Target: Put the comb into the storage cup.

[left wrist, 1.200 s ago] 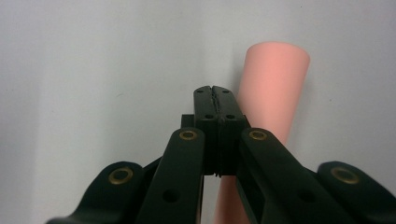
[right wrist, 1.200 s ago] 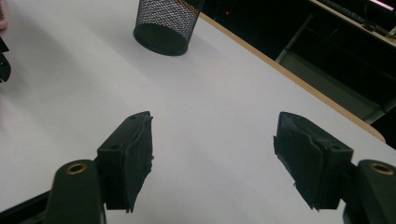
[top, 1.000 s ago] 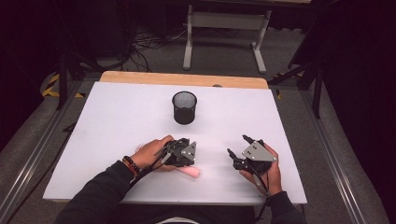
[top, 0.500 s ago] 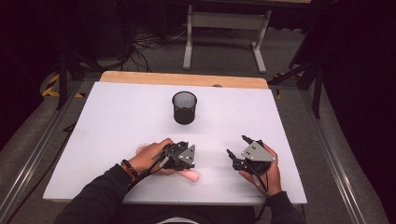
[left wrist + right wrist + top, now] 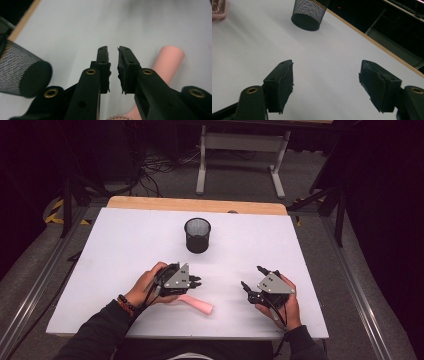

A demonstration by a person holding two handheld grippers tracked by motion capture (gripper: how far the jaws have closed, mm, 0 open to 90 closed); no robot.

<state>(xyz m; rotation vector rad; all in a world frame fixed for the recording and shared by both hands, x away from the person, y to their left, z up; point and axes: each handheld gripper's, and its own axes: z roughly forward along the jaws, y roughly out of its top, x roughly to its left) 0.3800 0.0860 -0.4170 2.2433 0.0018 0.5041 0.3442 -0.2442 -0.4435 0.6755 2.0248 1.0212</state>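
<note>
Left tool (image 5: 196, 281): sits left of centre in the lower half of the high view, held in the person's left hand (image 5: 145, 287). Its jaws have just been opening and now stand a narrow slit apart; in the left gripper view (image 5: 113, 53) nothing lies between them, so it has let go.

Pink handle (image 5: 197, 304): a pink, rod-like thing lying flat on the surface, just below and right of the left tool in the high view. In the left gripper view (image 5: 168, 62) it lies to the right of the jaws, apart from them. A bristly end seems to show at the bottom edge there, but it is too cut off to be sure.

Right tool (image 5: 252, 280): lower right of the high view, in the person's right hand (image 5: 282, 302). Its jaws (image 5: 325, 82) stand wide apart with only bare surface between them, gripping nothing.

Mesh cup (image 5: 197, 235): 1 black wire cup, upright, centre of the high view, well apart from both tools.

Surface (image 5: 125, 245): white board with a wooden strip along its far edge.
</note>
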